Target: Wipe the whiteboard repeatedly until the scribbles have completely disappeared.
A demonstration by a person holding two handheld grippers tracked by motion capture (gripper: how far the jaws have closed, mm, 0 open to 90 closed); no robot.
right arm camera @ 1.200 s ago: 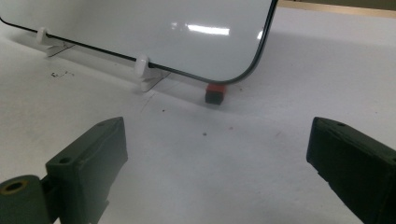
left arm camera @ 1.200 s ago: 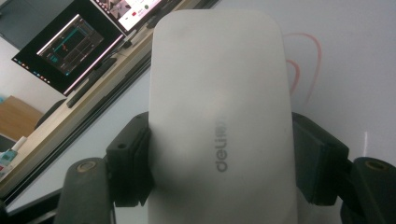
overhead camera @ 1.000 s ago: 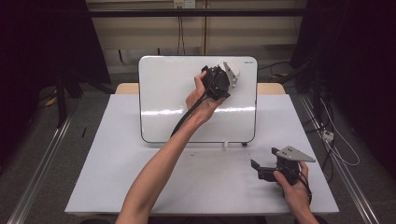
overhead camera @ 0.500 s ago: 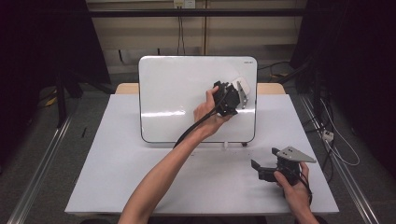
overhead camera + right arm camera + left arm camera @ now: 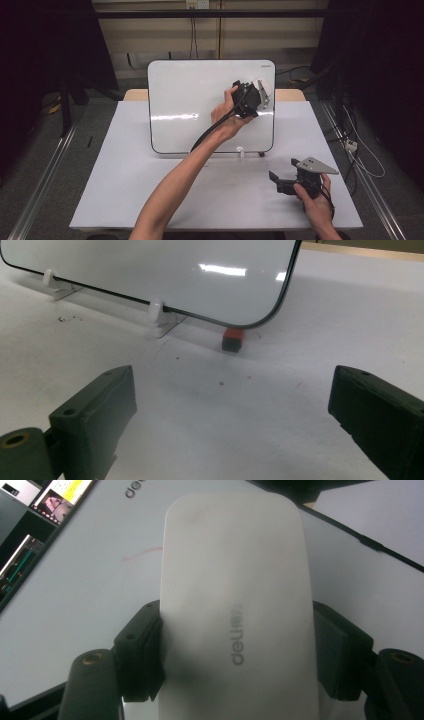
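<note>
A white whiteboard (image 5: 200,105) with a dark rim stands upright at the back of the table. My left gripper (image 5: 260,95) is shut on a white eraser (image 5: 263,87) and holds it against the board's upper right area. In the left gripper view the eraser (image 5: 235,605) sits between both jaws, and a faint red streak (image 5: 142,555) marks the board (image 5: 90,590) beside it. My right gripper (image 5: 283,170) rests low over the table's right front, open, with nothing between its fingers (image 5: 95,410).
The board (image 5: 150,270) stands on white clip feet (image 5: 156,310). A small red and black block (image 5: 233,339) lies under its lower right corner. The white table (image 5: 125,190) stretches wide in front. Cables (image 5: 360,150) hang off the right side.
My left gripper has carried the eraser rightward across the board's upper right part, dipping and then rising a little. The right gripper has stayed put.
</note>
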